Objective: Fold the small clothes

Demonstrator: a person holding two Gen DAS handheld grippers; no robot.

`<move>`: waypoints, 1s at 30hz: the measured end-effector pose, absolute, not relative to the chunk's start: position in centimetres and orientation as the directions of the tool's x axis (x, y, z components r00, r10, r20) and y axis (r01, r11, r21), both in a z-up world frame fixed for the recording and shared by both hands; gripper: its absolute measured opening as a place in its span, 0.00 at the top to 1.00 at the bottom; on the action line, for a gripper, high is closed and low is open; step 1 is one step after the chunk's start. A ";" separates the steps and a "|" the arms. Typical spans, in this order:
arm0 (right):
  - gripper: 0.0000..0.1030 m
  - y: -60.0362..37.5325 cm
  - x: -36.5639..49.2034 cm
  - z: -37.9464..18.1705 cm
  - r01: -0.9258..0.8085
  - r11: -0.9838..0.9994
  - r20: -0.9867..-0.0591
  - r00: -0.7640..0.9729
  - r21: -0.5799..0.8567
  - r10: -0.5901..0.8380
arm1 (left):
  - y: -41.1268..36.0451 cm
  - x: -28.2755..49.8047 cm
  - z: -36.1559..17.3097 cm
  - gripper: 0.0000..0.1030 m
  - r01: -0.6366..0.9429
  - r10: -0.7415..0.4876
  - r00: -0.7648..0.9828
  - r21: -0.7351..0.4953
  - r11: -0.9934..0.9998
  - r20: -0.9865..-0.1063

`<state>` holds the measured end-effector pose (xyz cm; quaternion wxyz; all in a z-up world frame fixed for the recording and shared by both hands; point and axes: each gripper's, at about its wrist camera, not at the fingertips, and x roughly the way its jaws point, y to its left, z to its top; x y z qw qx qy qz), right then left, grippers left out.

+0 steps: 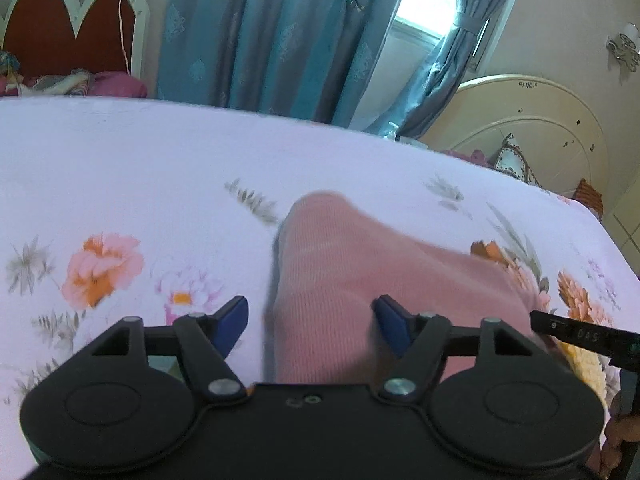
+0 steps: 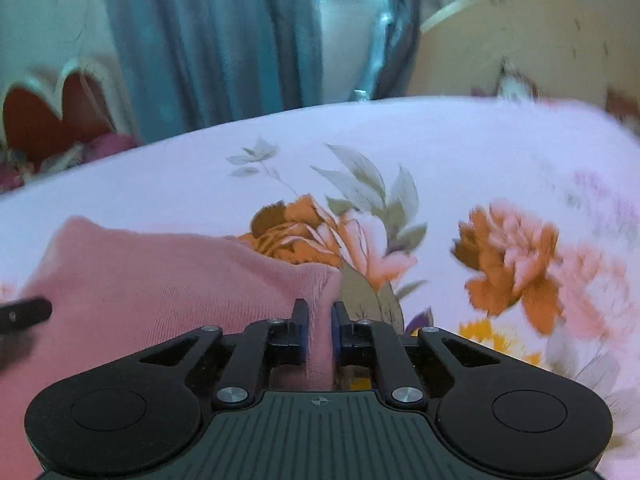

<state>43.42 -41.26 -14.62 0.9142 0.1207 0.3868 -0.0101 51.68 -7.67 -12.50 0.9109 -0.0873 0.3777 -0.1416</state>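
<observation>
The bed [image 1: 140, 168] is covered by a pale lilac sheet with printed flowers, and its far edge runs across the upper part of both views. Beyond that edge hang blue curtains [image 1: 256, 32], with a red headboard [image 1: 60, 32] at 10 o'clock and a cream round headboard [image 1: 532, 120] at 2 o'clock in the left wrist view. Bare sheet lies open from 9 to 12 o'clock of the left gripper [image 1: 310, 322], and from 12 to 3 o'clock of the right gripper [image 2: 320, 320].

A pink knitted garment [image 1: 340, 272] lies on the sheet near the front of the bed. In the left wrist view it sits right between the spread blue fingers [image 1: 232, 320] of the left gripper, which is wide apart and grips nothing; whether the fingers touch the cloth cannot be told. Its long axis runs from 6 o'clock up toward 12 o'clock, ending in a rounded tip, with more cloth spreading toward 4 o'clock.

In the right wrist view the garment [image 2: 140, 280] fills the area from 8 to 11 o'clock, and one corner of it is pinched between the nearly closed fingers of the right gripper. The black tip of the left gripper [image 2: 24, 314] shows at 9 o'clock, over the cloth.
</observation>
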 end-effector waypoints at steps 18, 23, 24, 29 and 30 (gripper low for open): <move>0.89 -39.1 44.4 -13.8 0.002 0.994 -0.669 0.740 0.109 0.072 | -8.2 54.0 -12.7 0.30 0.161 -0.276 0.672 -0.227 0.960 -0.688; 0.89 -38.3 41.3 -11.3 -0.049 0.986 -0.636 0.758 0.159 0.140 | -7.8 53.0 -11.8 0.32 0.162 -0.282 0.670 -0.235 0.958 -0.686; 0.89 -38.0 40.9 -11.0 -0.058 0.985 -0.636 0.757 0.164 0.150 | -7.8 52.8 -11.6 0.32 0.164 -0.283 0.671 -0.235 0.958 -0.685; 0.84 -36.7 38.8 -10.7 -0.091 0.978 -0.643 0.742 0.185 0.191 | -7.7 50.7 -10.6 0.32 0.198 -0.288 0.687 -0.209 0.958 -0.667; 0.68 -36.4 38.5 -10.9 -0.087 0.978 -0.647 0.738 0.190 0.191 | -7.8 50.4 -10.5 0.32 0.199 -0.286 0.687 -0.206 0.958 -0.668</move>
